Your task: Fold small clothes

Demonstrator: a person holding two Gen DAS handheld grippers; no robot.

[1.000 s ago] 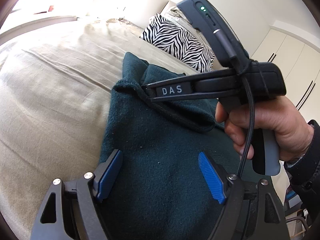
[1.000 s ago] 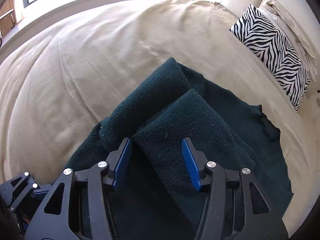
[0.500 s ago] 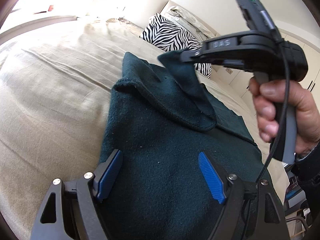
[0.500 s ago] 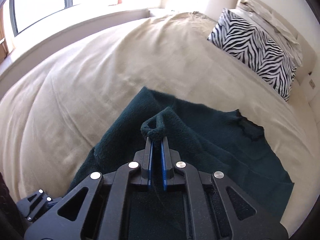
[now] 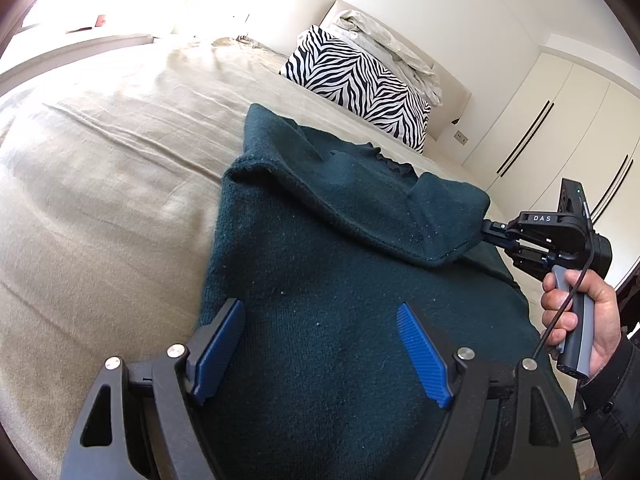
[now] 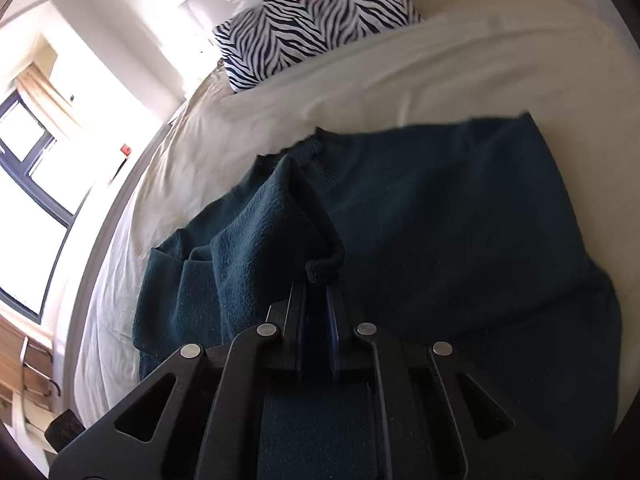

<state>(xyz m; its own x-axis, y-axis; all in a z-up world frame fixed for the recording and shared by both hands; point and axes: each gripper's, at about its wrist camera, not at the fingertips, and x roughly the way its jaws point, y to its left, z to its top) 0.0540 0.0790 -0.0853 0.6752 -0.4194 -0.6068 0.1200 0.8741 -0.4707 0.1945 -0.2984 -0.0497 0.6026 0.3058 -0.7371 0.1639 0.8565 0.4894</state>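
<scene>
A dark green knit sweater [image 5: 320, 272] lies on a beige bed [image 5: 100, 184]. My left gripper [image 5: 320, 344] is open and hovers just above the sweater's near part, its blue pads on either side. My right gripper [image 6: 318, 288] is shut on the sweater's sleeve end [image 6: 324, 266] and holds it lifted over the sweater body [image 6: 460, 220]. In the left wrist view the right gripper [image 5: 486, 232] pulls the sleeve [image 5: 400, 208] across toward the right.
A zebra-striped pillow [image 5: 360, 84] and pale bedding [image 5: 384, 40] lie at the head of the bed. White wardrobe doors [image 5: 560, 128] stand to the right. A window [image 6: 28, 184] and sill run along the bed's far side.
My right gripper closed on the sleeve, lifted it, then carried it rightward across the sweater body, and its view swung round. The left gripper has stayed open in place.
</scene>
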